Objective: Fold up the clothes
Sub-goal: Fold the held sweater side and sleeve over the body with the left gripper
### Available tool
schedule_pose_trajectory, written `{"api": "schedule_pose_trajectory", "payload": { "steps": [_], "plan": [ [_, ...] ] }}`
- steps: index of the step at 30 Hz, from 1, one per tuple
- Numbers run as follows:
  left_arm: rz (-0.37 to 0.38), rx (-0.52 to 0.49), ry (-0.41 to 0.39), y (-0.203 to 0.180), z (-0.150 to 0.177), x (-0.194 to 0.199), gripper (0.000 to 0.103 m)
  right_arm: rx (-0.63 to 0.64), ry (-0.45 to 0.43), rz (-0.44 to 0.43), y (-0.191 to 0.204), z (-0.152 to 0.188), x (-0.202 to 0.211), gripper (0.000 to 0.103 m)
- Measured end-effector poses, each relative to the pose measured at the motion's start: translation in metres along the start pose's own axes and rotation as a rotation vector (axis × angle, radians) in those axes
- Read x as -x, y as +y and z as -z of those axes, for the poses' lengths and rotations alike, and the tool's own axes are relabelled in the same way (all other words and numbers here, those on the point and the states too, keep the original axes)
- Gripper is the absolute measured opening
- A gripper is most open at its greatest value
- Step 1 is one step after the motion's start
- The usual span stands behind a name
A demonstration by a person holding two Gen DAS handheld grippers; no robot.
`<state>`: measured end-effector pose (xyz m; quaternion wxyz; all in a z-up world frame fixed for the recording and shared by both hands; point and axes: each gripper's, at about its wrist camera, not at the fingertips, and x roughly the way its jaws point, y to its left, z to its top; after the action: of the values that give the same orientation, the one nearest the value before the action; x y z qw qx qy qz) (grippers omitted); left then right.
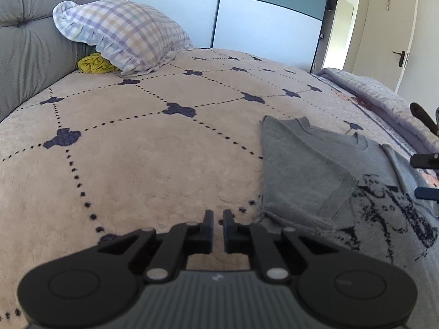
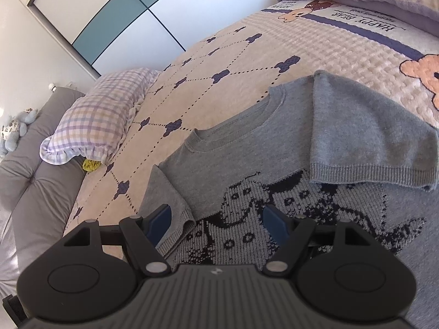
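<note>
My left gripper (image 1: pixel 218 220) has its jaws nearly pressed together with only a sliver of gap and nothing between them, hovering over bare blanket (image 1: pixel 142 164) just left of the sweater's (image 1: pixel 307 170) edge; my right gripper (image 2: pixel 216 219) has its jaws spread wide, low over the sweater's patterned chest, with the left sleeve cuff (image 2: pixel 178 219) lying just inside the left blue pad, not pinched. The sweater lies flat on the bed, face up, collar (image 2: pixel 236 126) pointing away from me, and both short sleeves look already turned in over the body, the right sleeve (image 2: pixel 370 142) lying across the dark knitted figure. It reads to me as a soft, fairly thick knit: light, limp, no stiffness to hold a shape, so it will sag and drag on the fleecy blanket if I lift from one spot. I'd judge the ribbed hems and the folded side edges the best places to take hold, one gripper each side, pinching through both layers so the sleeves stay put. Further off lie a checked pillow (image 1: pixel 120 33), a yellow cloth (image 1: pixel 94 64) tucked under it, the grey headboard (image 1: pixel 30 49), and beyond, the wardrobe (image 1: pixel 247 8).
</note>
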<state>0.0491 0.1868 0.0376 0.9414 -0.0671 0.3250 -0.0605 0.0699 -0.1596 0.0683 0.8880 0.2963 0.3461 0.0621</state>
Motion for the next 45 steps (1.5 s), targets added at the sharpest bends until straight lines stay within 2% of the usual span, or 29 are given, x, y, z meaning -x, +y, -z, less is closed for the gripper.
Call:
{"api": "schedule_pose_trajectory", "payload": {
  "steps": [3,5,6,9,11,13,15,17,22,30,39,45],
  "plan": [
    [0.052,0.007,-0.013,-0.02,-0.011,0.001,0.007,0.005,0.002,-0.003,0.001,0.001,0.0,0.078],
    [0.074,0.006,-0.021,-0.036,-0.019,-0.002,0.017,0.008,0.002,-0.003,0.002,0.001,0.0,0.078],
    [0.081,0.0,-0.026,-0.045,-0.022,-0.005,0.018,0.007,0.002,-0.002,0.001,0.001,0.0,0.078],
    [0.085,-0.079,-0.026,-0.073,-0.022,-0.018,0.019,0.004,0.0,0.001,0.0,0.0,0.001,0.078],
    [0.048,-0.141,0.003,-0.084,-0.014,-0.03,0.017,-0.001,-0.003,0.005,-0.001,0.0,0.001,0.078],
    [0.011,-0.162,0.036,-0.083,-0.003,-0.04,0.014,-0.006,-0.004,0.008,-0.003,-0.001,0.002,0.078],
    [0.026,-0.131,0.023,-0.072,0.005,-0.039,0.014,-0.009,-0.005,0.006,-0.004,-0.002,0.002,0.078],
    [0.034,-0.106,0.034,-0.066,0.002,-0.036,0.014,-0.013,-0.007,0.004,-0.005,-0.002,0.003,0.078],
    [0.014,-0.141,0.047,-0.072,-0.007,-0.029,0.015,-0.013,-0.005,-0.001,-0.004,-0.002,0.003,0.078],
    [0.017,-0.111,0.059,-0.067,0.0,-0.035,0.015,-0.032,-0.011,0.005,-0.008,-0.003,0.004,0.078],
    [-0.028,-0.182,0.052,-0.077,0.009,-0.021,0.015,-0.028,-0.006,0.011,-0.007,-0.002,0.004,0.078],
    [-0.042,-0.176,0.057,-0.071,0.015,-0.005,0.015,0.0,0.018,0.043,-0.004,0.0,0.0,0.078]
  ]
}}
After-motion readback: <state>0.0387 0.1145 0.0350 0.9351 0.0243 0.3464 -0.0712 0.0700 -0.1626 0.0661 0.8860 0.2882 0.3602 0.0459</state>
